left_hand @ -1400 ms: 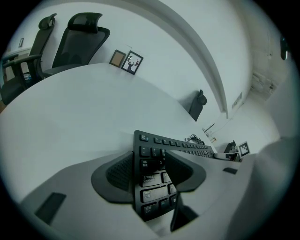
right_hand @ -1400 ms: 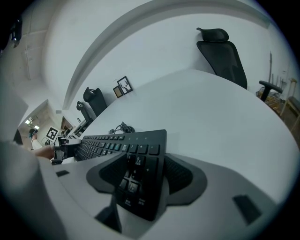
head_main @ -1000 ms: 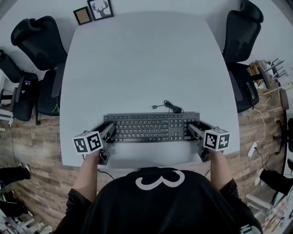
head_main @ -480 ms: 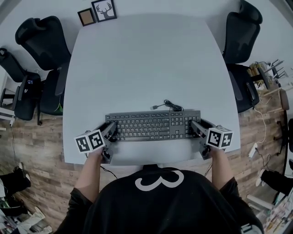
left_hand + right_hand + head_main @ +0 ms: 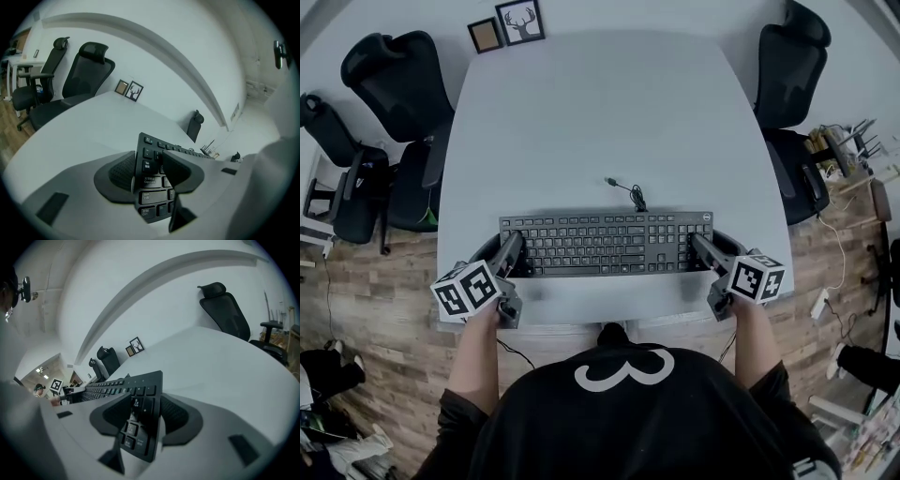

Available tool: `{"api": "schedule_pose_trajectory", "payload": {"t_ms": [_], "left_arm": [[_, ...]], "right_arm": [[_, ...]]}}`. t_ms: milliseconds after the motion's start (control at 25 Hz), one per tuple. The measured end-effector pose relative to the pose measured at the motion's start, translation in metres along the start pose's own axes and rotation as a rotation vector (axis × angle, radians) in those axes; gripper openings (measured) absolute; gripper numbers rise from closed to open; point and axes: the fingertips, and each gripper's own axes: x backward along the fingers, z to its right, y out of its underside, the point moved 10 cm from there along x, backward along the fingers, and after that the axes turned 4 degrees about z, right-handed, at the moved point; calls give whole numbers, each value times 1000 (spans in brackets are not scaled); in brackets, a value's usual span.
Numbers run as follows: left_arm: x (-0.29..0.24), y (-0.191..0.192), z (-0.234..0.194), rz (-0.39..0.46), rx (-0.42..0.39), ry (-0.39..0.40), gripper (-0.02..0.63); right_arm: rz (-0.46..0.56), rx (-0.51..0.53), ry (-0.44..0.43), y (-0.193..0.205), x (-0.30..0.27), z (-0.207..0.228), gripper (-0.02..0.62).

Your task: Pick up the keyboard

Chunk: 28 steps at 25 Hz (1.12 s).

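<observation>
Matt black plastic keyboard (image 5: 605,244); smooth table (image 5: 581,112) (matt too).

A pale grey bench (image 5: 600,122) with rounded corners fills the middle of the room, its broad top bare and matte. At its far left corner two small framed pictures (image 5: 520,21) stand by the wall, one showing antlers; whether they rest on the bench or just behind it cannot be told. Near the front edge a black keyboard (image 5: 605,244) hangs clear of the surface and throws a soft shadow onto it. Its thin cable (image 5: 628,192) trails toward the middle of the bench, where the plug end seems to touch the top.
</observation>
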Motion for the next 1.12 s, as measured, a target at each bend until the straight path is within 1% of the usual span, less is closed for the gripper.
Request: {"api": "schedule_pose_trajectory", "payload": {"t_ms": [200, 240, 280, 320, 440, 520, 680, 840, 960, 1120], "left_arm": [[49, -35, 28, 129, -60, 41, 183], [56, -35, 29, 156, -65, 50, 183], [54, -27, 26, 182, -67, 59, 184], [43, -10, 17, 207, -63, 71, 184], [-22, 64, -21, 280, -24, 127, 183], [-44, 90, -36, 333, -15, 156, 183], [-42, 94, -38, 417, -41, 191, 183], [-50, 100, -44, 476, -36, 228, 183], [-58, 107, -49, 500, -33, 239, 183], [-58, 107, -48, 501, -33, 235, 183]], "right_arm": [[144, 37, -39, -25, 31, -36, 190], [178, 49, -48, -27, 36, -41, 189], [208, 65, -54, -24, 35, -38, 186], [232, 90, -55, -13, 28, -27, 183], [303, 196, -42, 27, -7, 22, 183], [354, 245, -39, 40, -17, 36, 179], [430, 286, -57, 42, -11, 32, 175], [476, 332, -55, 42, -8, 30, 167], [487, 354, -52, 45, -11, 33, 169], [481, 339, -48, 46, -11, 33, 167]]}}
